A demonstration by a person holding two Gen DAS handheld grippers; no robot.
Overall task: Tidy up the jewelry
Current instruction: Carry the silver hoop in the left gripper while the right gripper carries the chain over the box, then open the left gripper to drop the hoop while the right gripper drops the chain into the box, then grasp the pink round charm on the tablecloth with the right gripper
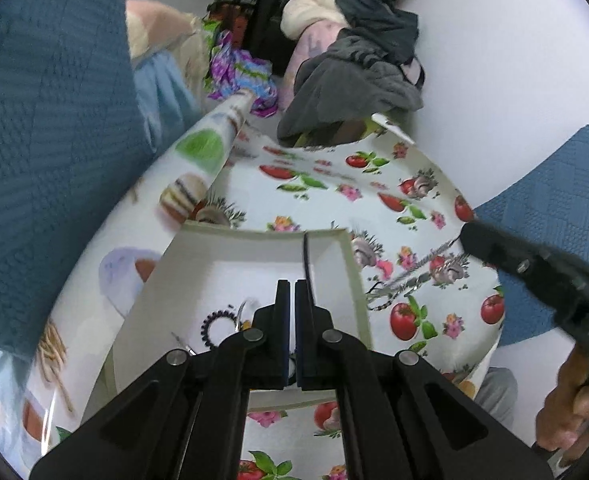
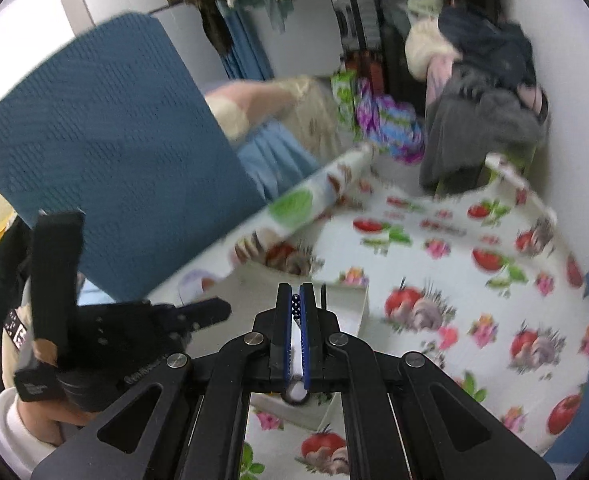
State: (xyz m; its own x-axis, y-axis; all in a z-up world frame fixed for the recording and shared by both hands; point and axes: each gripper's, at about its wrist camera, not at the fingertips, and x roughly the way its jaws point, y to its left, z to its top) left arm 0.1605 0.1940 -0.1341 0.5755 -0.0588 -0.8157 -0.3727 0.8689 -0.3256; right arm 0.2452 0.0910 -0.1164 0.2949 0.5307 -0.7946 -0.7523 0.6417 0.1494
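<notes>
Left wrist view: the left gripper (image 1: 291, 285) has its 2 jaws pressed together, and nothing can be seen between the pads. It points down over an open white box (image 1: 336, 240). A thin black cord (image 1: 307, 258) runs along the outer side of the right-hand finger toward the box's far wall. Inside the box, left of the fingers, lie a dark beaded bracelet (image 1: 216, 326) and a thin metal ring (image 1: 243, 307), partly hidden by the gripper's linkage. Just outside the box on the right, a silver chain (image 1: 408, 280) lies loose on the tablecloth (image 1: 334, 196), which is printed with tomatoes and flowers. The right gripper's black body enters at the right edge, with a hand (image 1: 574, 404) below it.

Right wrist view, blurred: the right gripper (image 2: 296, 294) is closed on a beaded strand (image 2: 295, 306), dark beads showing in the narrow slit between the blue pads (image 2: 303, 320), with a loop of it below at the finger roots. It hangs over the same box (image 2: 350, 308), near its far wall. At left is the left gripper (image 2: 198, 312), held by a hand with a white sleeve (image 2: 10, 432). Blue chairs (image 2: 106, 148) flank the table, and clothes (image 2: 478, 120) are piled beyond its far edge.
</notes>
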